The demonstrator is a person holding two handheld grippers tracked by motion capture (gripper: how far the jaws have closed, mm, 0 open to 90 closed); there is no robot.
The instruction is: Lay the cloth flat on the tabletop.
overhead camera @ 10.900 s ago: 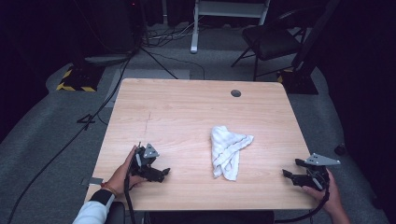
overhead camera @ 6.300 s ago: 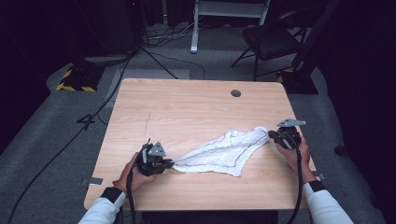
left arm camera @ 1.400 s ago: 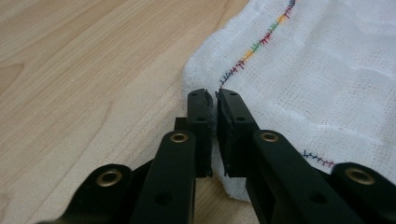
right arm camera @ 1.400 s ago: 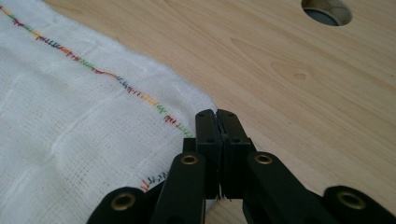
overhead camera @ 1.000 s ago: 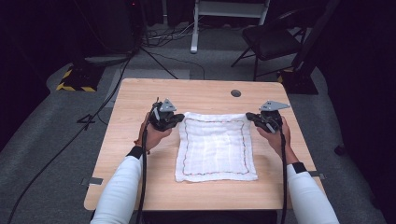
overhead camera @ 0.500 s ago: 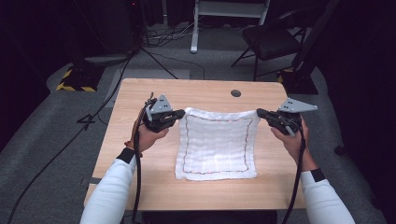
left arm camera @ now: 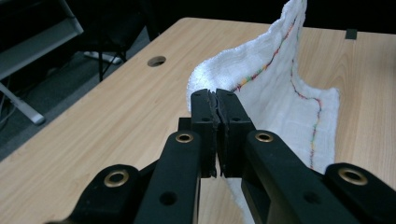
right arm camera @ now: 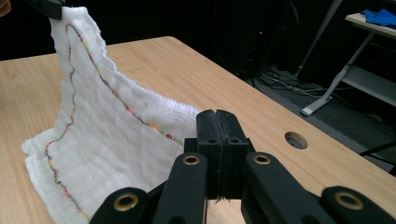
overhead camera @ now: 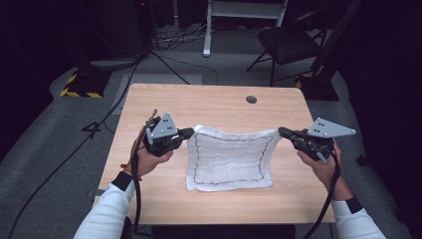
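Wooden desk (overhead camera: 149,199) with a light grain, standing on grey carpet in a dark room. Nearest, at the desk's front edge: two white sleeves, the person's forearms coming in at the front left and front right corners. Item: white cloth (overhead camera: 229,159), square, with a multicoloured stitched line running inside its hem; its near edge lies flat on the desk toward the front edge, while its far edge is lifted clear of the wood and stretched between the two grippers. Item: left gripper (overhead camera: 188,133), black, grey plate on top, held over the left half of the desk; jaws clamped tight on the cloth's far left corner, the fabric pinched between the pads in the left gripper view. Item: right gripper (overhead camera: 282,132), same build, held near the desk's right edge; jaws pressed together on the cloth's far right corner. Further back: round cable hole (overhead camera: 251,99) near the desk's far edge, right of centre. Beyond the desk: black chair (overhead camera: 286,42), white stand leg (overhead camera: 206,35), loose cables (overhead camera: 169,37) on the floor, yellow-and-black striped plate (overhead camera: 79,84) at the left.
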